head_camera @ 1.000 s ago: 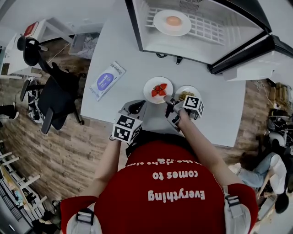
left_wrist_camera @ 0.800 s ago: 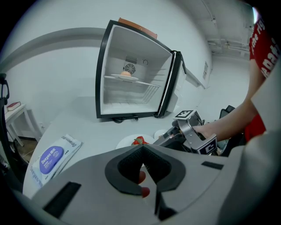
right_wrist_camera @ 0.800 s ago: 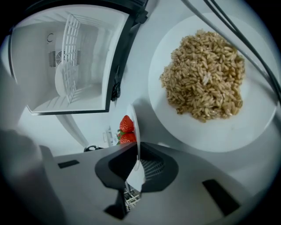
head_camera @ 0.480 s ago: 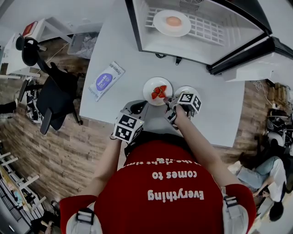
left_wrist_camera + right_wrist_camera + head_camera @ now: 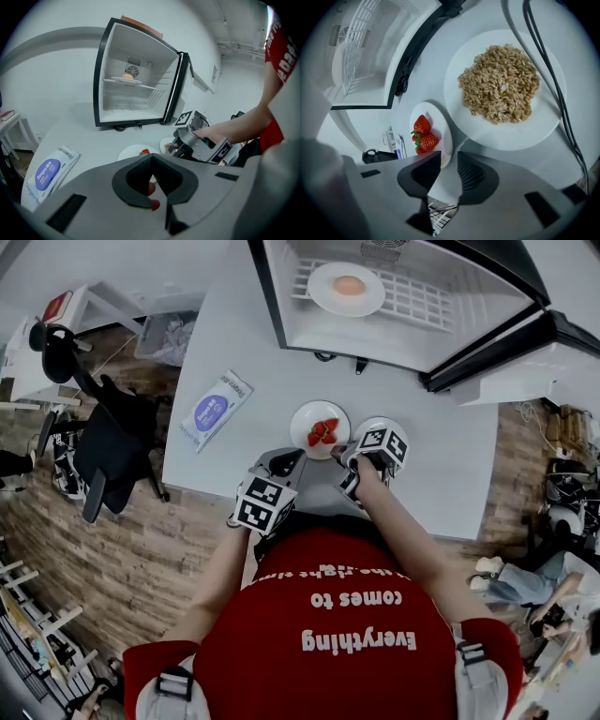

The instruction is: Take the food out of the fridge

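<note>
Three round white plates [image 5: 300,416] show. Two lie on the smooth white table [image 5: 244,343] above a wood-plank floor [image 5: 141,549], with strawberries [image 5: 323,431] and a grain heap [image 5: 500,83]. The third, with orange food [image 5: 349,284], sits on the wire shelf [image 5: 417,298] of the open fridge [image 5: 270,296]. Your left gripper [image 5: 152,159] is closed, empty; your right gripper [image 5: 449,164] is opening, empty.

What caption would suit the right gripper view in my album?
Right gripper, jaws opening and empty, beside a plate of grains and a plate of strawberries, open fridge behind.
</note>
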### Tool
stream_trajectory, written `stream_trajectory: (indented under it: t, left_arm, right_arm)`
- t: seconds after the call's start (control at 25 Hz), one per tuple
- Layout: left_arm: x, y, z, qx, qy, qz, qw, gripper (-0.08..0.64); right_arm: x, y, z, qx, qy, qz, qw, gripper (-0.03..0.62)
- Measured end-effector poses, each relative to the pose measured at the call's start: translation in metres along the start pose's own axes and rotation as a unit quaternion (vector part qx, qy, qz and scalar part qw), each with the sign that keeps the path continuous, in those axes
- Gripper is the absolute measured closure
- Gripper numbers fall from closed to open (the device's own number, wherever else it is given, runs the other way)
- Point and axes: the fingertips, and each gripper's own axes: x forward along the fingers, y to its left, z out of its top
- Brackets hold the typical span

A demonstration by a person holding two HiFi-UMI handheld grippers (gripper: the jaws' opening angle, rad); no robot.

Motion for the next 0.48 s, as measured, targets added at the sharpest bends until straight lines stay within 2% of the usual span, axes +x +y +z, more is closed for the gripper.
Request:
stream_trajectory:
  t: [0.12,0.16,0.24,0.32,0.4,0.48]
  left_arm:
    - [0.0,0.003,0.002,0.001,-0.004,0.002,1.0,0.555]
    - [0.0,0.004,0.003,0.001,-0.005,0.004,1.0,0.555]
    - [-0.002,0.006,0.004,0.001,-0.004,0.006,1.0,0.555]
    - [-0.004,0.008,0.007,0.0,-0.007,0.007,1.0,0.555]
    - [-0.005,0.011,0.011,0.002,-0.01,0.007,0.9999,0.555]
    - [-0.005,0.011,0.013,0.004,-0.01,0.006,0.9999,0.555]
  right_arm:
    - [-0.011,0.004,-0.008,-0.003,0.003,0.015,1.0,0.5]
    - [-0.017,0.011,-0.009,-0.009,-0.001,0.036,0.999,0.531]
    - [-0.032,0.034,-0.01,-0.009,-0.013,0.118,0.993,0.576]
    - [-0.053,0.063,-0.007,0.013,-0.016,0.234,0.972,0.578]
    - [-0.078,0.088,-0.003,0.025,-0.018,0.332,0.943,0.58]
    - [-0.099,0.1,0.0,-0.002,-0.03,0.378,0.925,0.58]
